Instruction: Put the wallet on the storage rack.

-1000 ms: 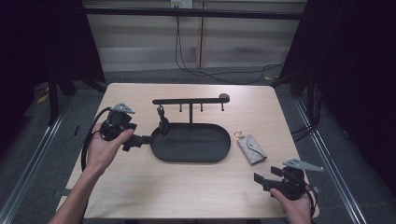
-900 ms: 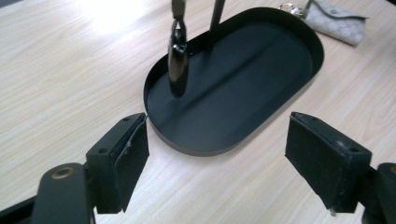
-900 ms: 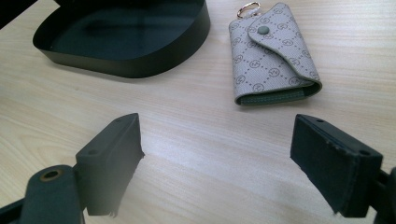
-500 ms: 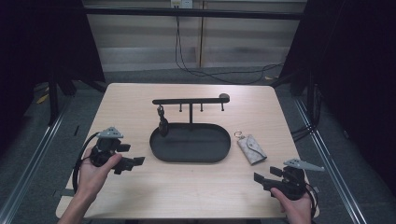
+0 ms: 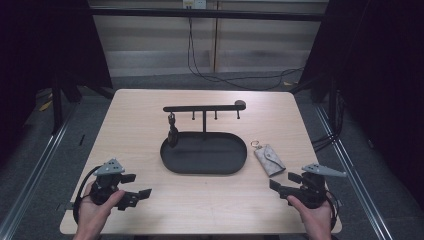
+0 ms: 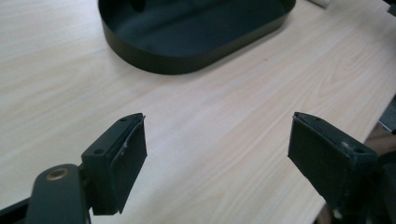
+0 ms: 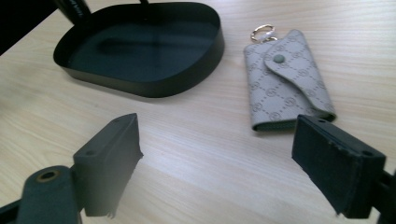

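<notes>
Pale wood-grain laminate covers the bench (image 5: 150, 130), matte and smooth. At its middle sits a shallow black oval tray (image 5: 203, 169) with thin upright metal walls and a bare floor; a slim black hook rail (image 5: 202, 108) rises from its far edge, one dark item (image 5: 172, 134) hanging at its left end. Right of the tray lies a grey patterned key pouch (image 7: 288, 80), snap flap and gold ring. My left tool (image 6: 215, 156) and right tool (image 7: 219, 161) both gape apart near the front corners, gripping nothing.

The high view looks down from above the near edge of the pale wooden table (image 5: 150, 125). Both gripper views sit low and close, facing the black oval metal tray (image 5: 204, 161) (image 6: 196, 60) (image 7: 154, 84), which all three share.
</notes>
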### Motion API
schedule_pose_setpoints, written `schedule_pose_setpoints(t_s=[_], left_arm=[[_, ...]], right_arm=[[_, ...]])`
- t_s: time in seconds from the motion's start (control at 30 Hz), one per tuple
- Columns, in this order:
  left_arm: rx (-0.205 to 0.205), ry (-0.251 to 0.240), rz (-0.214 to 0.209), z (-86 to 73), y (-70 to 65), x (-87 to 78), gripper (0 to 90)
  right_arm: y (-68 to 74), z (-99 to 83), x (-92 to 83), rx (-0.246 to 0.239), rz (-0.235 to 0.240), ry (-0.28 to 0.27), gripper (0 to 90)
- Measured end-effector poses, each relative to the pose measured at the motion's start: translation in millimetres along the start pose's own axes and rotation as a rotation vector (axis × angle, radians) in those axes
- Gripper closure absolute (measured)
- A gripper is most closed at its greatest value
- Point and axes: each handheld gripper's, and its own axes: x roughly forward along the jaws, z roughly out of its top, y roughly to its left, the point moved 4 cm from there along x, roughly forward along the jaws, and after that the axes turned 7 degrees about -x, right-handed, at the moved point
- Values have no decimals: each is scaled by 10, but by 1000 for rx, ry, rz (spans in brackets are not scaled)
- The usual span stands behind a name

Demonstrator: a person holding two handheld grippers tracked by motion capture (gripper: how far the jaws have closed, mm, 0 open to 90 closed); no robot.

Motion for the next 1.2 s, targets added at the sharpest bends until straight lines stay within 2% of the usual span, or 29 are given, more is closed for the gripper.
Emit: schedule_pose_setpoints(t_s=[0.07,0.17,0.2,0.23,0.33,0.4,0.5,0.53,0.6,0.7,0.77,0.83,0.9,1.0,1.2], left_arm=[[-6,15,-3,-81,1,31,193],[-50,26,-26,-180,14,88,174],[-60,19,-20,-201,5,114,170],[-52,26,-10,-218,1,141,170],[-48,44,-27,-249,-27,176,173],[-50,19,-20,-265,-37,153,176],[-52,-14,-15,-280,-11,108,176],[-51,-9,-15,-284,5,104,175],[-69,-25,-35,-284,23,109,160],[-51,10,-35,-296,31,163,161],[-40,13,-38,-297,36,163,167],[-39,2,-42,-286,62,144,176],[-56,-21,-23,-274,103,111,176],[-76,-35,-23,-275,156,85,176],[-50,-44,-31,-271,105,87,175]], right_arm=[[-3,31,38,-4,10,6,142],[-34,48,98,2,-2,26,141],[-48,54,114,0,-6,32,142],[-61,65,127,3,-12,38,143],[-102,117,127,9,-28,28,142],[-144,160,112,12,-29,16,143],[-192,206,118,19,-26,26,144],[-202,225,125,16,-23,32,146],[-220,265,145,15,-31,42,155],[-221,330,211,2,-54,119,161],[-219,398,246,3,-57,148,161],[-234,452,265,4,-63,153,167],[-256,503,294,9,-67,165,169],[-270,562,335,19,-68,180,183],[-276,640,411,7,-63,223,191]])
